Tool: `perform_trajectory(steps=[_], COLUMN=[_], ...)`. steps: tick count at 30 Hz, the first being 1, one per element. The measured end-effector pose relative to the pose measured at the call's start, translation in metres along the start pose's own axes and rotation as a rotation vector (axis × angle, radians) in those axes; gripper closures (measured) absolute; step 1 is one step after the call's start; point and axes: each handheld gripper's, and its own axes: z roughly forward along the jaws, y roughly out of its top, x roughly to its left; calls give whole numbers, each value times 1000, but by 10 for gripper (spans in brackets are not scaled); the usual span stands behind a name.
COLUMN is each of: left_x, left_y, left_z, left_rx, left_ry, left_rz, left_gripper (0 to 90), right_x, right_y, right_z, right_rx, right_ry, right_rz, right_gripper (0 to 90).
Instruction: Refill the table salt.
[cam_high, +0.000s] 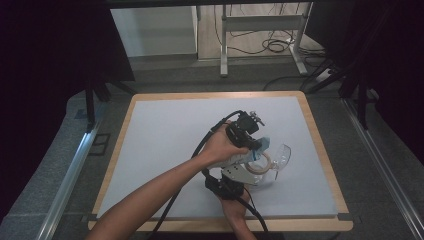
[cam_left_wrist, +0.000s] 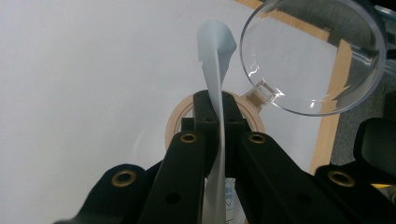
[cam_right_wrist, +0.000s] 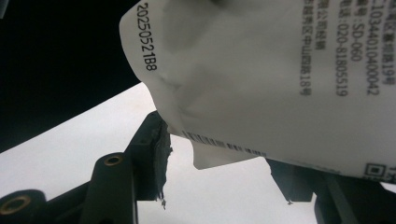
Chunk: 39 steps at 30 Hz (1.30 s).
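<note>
Pale blue wipe pinched upright between left claw tips

From above, my bench is evenly lit while the surroundings sink into darkness. My clear goggles catch small glints. The printed packet looms soft and slightly blurred.

Left tool clamped shut; right tool half-open, both forearms crossing.
</note>
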Motion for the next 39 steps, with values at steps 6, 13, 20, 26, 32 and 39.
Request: perform_trajectory(steps=[6,13,20,26,32,39], left_x=[-1,-2,-1,-2,-3,-4], left_y=[3,5,6,6,5,6], left_z=[1,3,3,2,2,4], left_rx=[13,21,21,14,14,15], left_ry=[5,13,12,9,12,14], left_rz=[3,15,15,14,18,21], left_gripper=[900,900,900,900,900,900], right_x=[1,0,-1,-1,-2,-2], right_y=[1,2,2,2,2,1], right_z=[0,1,0,-1,-2,-2], right_rx=[-11,-22,-24,-22,-18,-18], right_ry=[-12,-15,-12,-12,-11,-11], right_rz=[-6,0,1,-2,-7,-2], right_gripper=[443,443,443,443,443,443])
